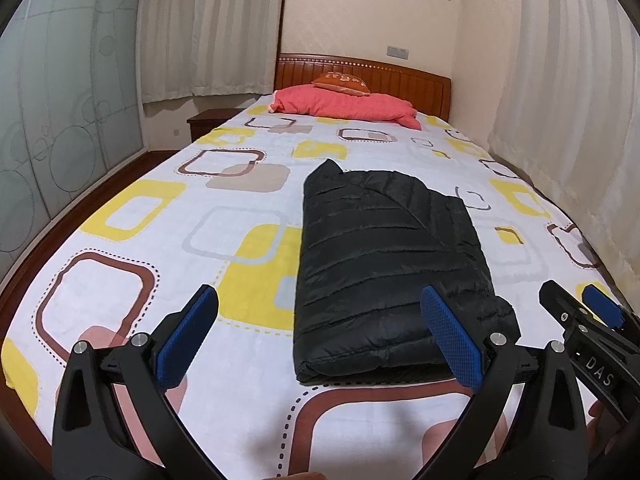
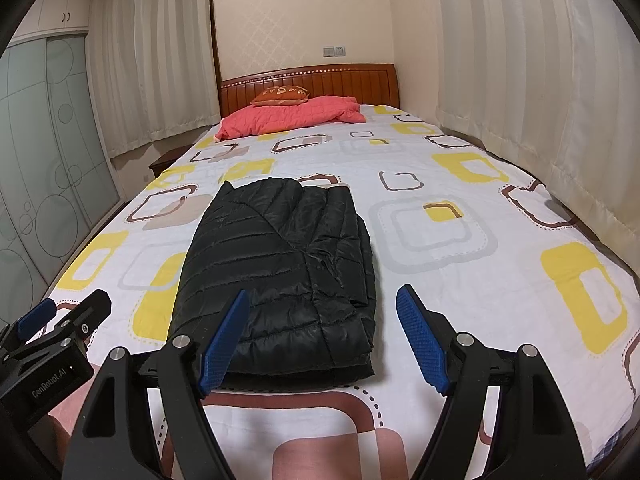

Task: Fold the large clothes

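Observation:
A black quilted down jacket (image 1: 384, 264) lies folded into a neat rectangle on the patterned bed sheet (image 1: 160, 240); it also shows in the right wrist view (image 2: 280, 272). My left gripper (image 1: 320, 320) is open and empty, held above the sheet just short of the jacket's near edge, with the near left corner between its fingers. My right gripper (image 2: 324, 320) is open and empty, above the jacket's near right corner. Each gripper shows at the edge of the other's view, the right one (image 1: 580, 308) and the left one (image 2: 64, 316).
A pink quilt (image 1: 344, 106) and an orange pillow (image 1: 342, 80) lie by the wooden headboard (image 1: 400, 76). Curtains (image 1: 568, 120) hang close along the bed's right side. A frosted wardrobe (image 1: 52, 120) and a nightstand (image 1: 208, 120) stand left.

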